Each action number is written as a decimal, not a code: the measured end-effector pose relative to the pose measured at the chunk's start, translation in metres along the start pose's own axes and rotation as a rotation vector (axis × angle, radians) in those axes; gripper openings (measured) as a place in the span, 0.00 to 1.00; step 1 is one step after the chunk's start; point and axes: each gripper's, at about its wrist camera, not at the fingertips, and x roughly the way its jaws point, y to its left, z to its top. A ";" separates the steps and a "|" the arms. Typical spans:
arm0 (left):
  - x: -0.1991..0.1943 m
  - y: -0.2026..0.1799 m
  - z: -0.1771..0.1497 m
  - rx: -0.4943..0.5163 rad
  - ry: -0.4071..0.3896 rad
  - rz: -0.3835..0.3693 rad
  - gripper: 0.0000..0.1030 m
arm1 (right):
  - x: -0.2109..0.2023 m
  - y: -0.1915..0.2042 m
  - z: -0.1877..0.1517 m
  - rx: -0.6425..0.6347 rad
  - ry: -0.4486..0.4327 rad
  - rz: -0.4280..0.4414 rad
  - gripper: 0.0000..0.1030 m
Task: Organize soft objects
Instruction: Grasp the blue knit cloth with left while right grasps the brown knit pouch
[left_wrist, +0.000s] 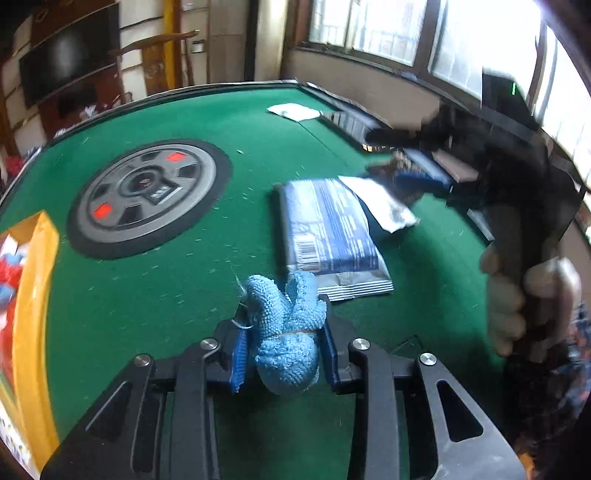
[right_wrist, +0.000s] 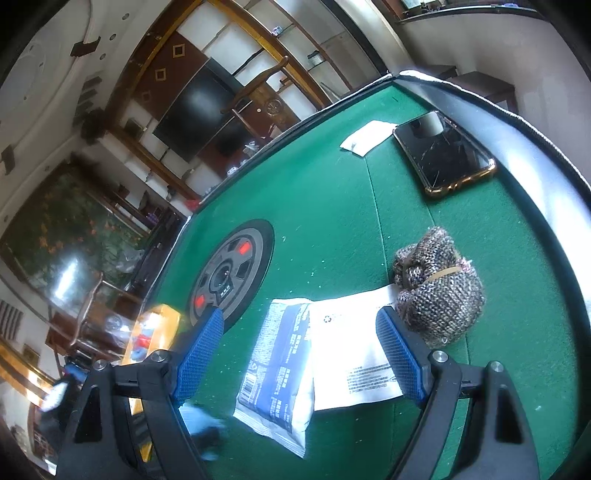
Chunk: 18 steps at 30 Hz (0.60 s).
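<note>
Grippers at work over a green felt table (left_wrist: 147, 295): left gripper (left_wrist: 284, 332) is clamped on a blue knitted bundle (left_wrist: 286, 325), pads pressing its lower half from both sides while the top lobes bulge free above the fingers, just short of the foil pouch (left_wrist: 328, 236) w/ barcode that serves as landmark here. Bundle looks light, squashy, non-fragile; terry-like yarn should give good friction vs. the ribbed blue pads, though loose threads on its left side could snag, so a hold across the thick middle seems safest. Right gripper (right_wrist: 303, 350) hovers w/ jaws spread wide and nothing between them, directly above the pouch and the white packet (right_wrist: 354, 343) overlapping the pouch's right edge. Just right of that packet, touching its far corner, sits a brown-grey knitted bundle (right_wrist: 439, 288) cinched by a rubber band; likely as soft and light as the blue one, best pinched across the banded waist. Beyond the pouch lie a phone (right_wrist: 443, 151) and a white paper slip (right_wrist: 365, 136); left of it, the round centre hub (left_wrist: 147, 195), and further left a yellow box (left_wrist: 37, 295) holding red and blue items, prob. the drop-off, contents cut off. Hard to read: right gripper in left view is motion-blurred; a blurred blue patch under the right gripper's left finger can't be identified; pouch print illegible.
</note>
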 end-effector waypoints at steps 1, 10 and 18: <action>-0.008 0.005 -0.002 -0.017 -0.010 -0.006 0.29 | 0.001 0.000 0.000 -0.005 0.001 -0.002 0.78; -0.056 0.042 -0.023 -0.145 -0.072 -0.038 0.29 | -0.007 0.005 -0.006 -0.028 -0.011 -0.080 0.78; -0.082 0.072 -0.042 -0.194 -0.119 -0.071 0.29 | -0.026 0.007 -0.029 -0.039 0.029 -0.209 0.78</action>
